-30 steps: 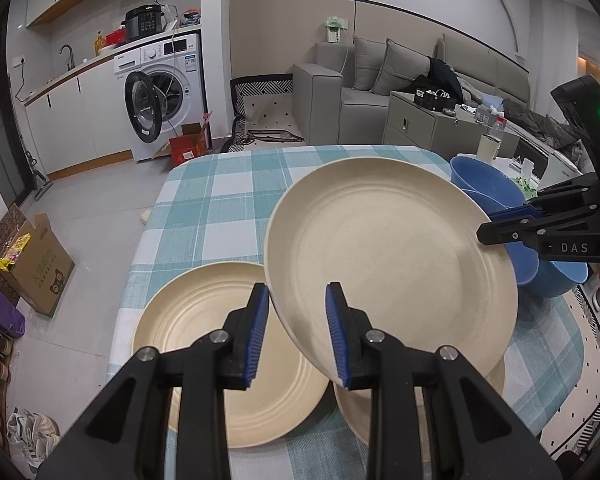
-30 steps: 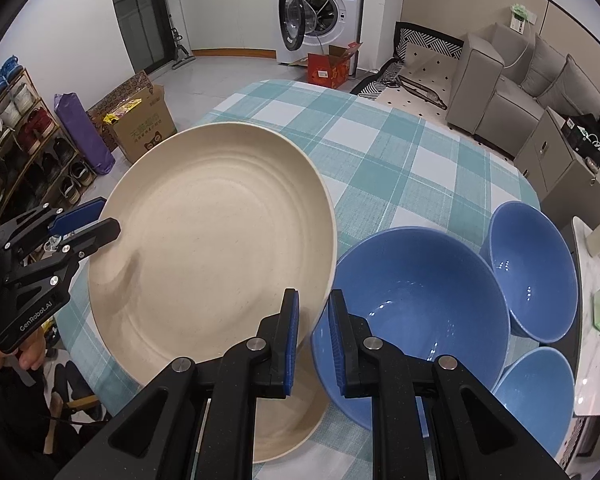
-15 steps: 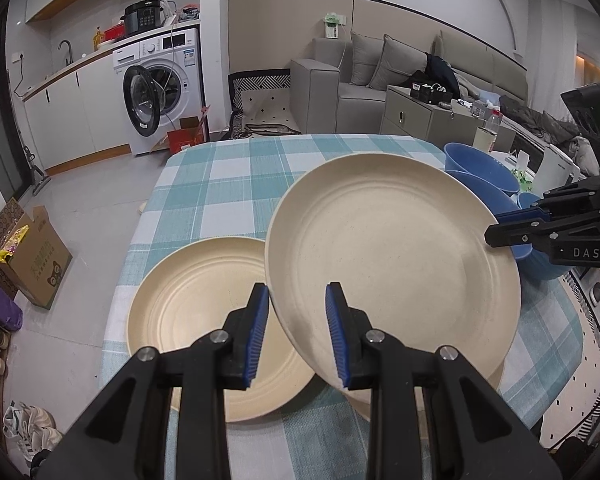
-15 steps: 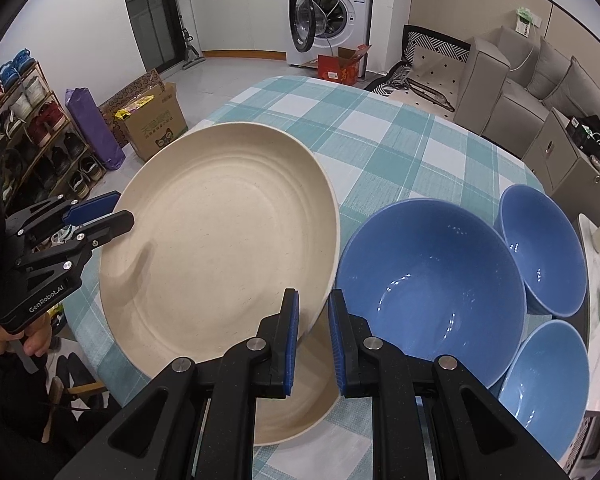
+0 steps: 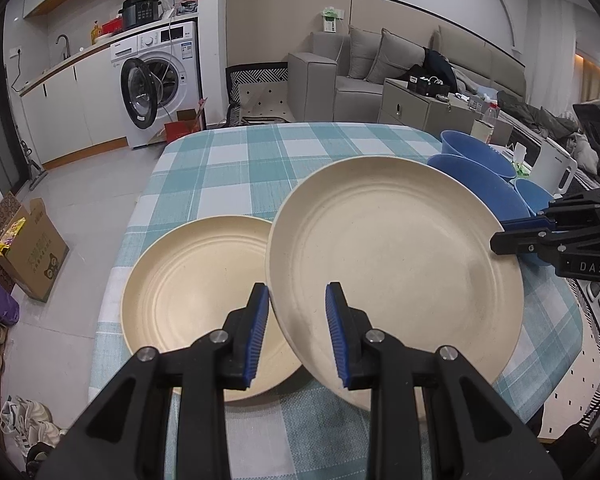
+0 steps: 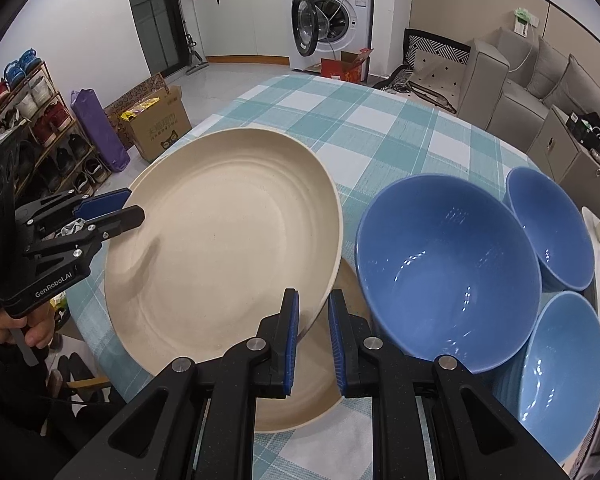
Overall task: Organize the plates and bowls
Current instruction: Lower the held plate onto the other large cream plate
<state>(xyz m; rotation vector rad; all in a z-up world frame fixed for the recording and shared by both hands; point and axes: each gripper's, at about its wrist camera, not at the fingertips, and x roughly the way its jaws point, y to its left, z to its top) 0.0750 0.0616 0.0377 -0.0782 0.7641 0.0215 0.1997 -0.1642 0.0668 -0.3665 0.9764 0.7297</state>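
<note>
The left hand-held gripper [image 5: 296,332] pinches the near rim of a cream plate [image 5: 396,264], and the right hand-held gripper [image 6: 313,332], its blue pads pressed nearly together, pinches the opposite rim of the same plate. Held between them above the checked desk [image 5: 260,168], the plate faces up and tilts, with the left gripper's edge lower. Beneath it lies another cream plate [image 6: 300,396] flat on the desk, partly covered. A third cream plate [image 5: 196,296] lies flat just beside, to the left in the left wrist view. Beyond, three blue bowls [image 6: 448,264] stand upright, close together near the desk's far right edge.
</note>
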